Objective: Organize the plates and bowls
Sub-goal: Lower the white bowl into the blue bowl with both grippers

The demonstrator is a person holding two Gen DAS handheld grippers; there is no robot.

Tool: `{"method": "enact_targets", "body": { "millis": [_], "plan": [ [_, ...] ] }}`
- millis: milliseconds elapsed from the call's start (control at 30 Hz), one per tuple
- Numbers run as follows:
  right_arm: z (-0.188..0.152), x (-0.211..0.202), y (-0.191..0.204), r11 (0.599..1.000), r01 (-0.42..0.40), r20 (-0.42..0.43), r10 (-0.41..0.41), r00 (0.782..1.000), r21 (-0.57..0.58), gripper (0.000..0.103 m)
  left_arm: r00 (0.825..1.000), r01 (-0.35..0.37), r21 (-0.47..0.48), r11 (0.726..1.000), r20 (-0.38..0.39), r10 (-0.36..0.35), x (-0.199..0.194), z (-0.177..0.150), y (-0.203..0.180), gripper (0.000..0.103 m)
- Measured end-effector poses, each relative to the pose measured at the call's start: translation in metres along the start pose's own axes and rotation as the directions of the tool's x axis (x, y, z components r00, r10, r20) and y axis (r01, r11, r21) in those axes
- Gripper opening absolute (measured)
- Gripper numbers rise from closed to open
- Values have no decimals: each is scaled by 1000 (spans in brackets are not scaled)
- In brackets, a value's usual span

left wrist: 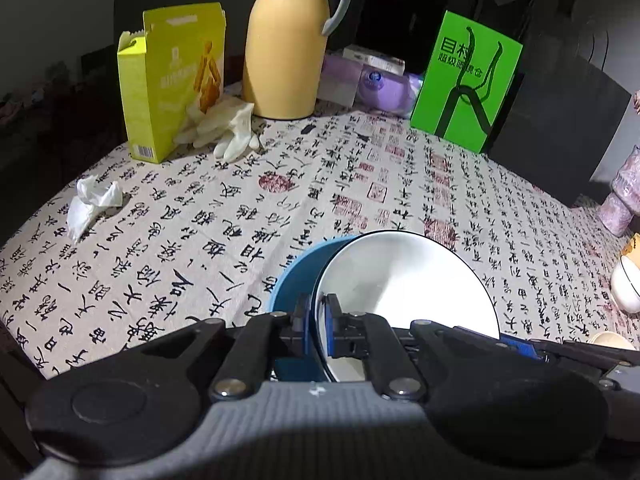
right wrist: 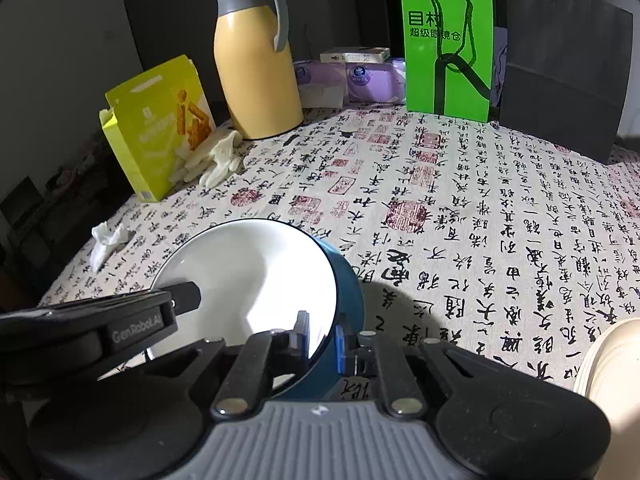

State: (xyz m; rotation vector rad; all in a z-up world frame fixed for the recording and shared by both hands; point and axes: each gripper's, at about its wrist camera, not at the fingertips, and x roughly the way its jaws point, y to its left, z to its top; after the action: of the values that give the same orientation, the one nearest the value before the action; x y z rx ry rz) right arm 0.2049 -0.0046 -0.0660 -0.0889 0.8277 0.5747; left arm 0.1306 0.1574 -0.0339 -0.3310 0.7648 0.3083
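Black linkages and a grey ribbed body of each claw fill the near edge of both views. Between them a bowl (left wrist: 400, 280), blue outside, glossy white inside with a thin dark rim, is held tilted above the desk (left wrist: 200, 220). Left claw (left wrist: 318, 320) pinches the bowl's wall on one side, one pad inside and one outside; right claw (right wrist: 322, 338) pinches the opposite wall the same way. A shadow falls on the cloth just right of the bowl. Covering the desk is a pale cloth printed with black calligraphy and red seals. At the far left stand an opened yellow box (left wrist: 172, 80), cream gloves (left wrist: 224, 128) and a tan thermos jug (left wrist: 288, 40); far right, a green card (left wrist: 468, 80). A crumpled tissue (left wrist: 90, 204) lies at the left.
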Motion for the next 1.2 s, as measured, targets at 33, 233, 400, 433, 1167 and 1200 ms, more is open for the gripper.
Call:
{"method": "enact_targets", "body": {
  "millis": [33,233,400,433,1167,1200],
  "plan": [
    [0,2,0,1000,2,-5,-2,1000,-1,12,1000,-1,0,1000,-6,1,2,0,0,7],
    [-3,9,1,1000,12,-16,-13,1000,-20,12,1000,-1,5,1000,-26,1,8,-2,3,8],
    [-2,10,4,999,31,-18,-32,999,-41,12,999,3,11,1000,-41,-3,11,0,2,8],
    [-2,10,4,998,32,-19,-33,999,-45,12,999,6,8,1000,-44,-6,12,0,2,8],
    [3,11,-4,1000,-2,-49,2,999,-4,13,996,50,-37,998,-76,-52,12,2,9,9],
    [3,10,-5,1000,-8,-51,8,999,7,13,996,52,-38,998,-77,-54,12,2,9,9]
  ]
}}
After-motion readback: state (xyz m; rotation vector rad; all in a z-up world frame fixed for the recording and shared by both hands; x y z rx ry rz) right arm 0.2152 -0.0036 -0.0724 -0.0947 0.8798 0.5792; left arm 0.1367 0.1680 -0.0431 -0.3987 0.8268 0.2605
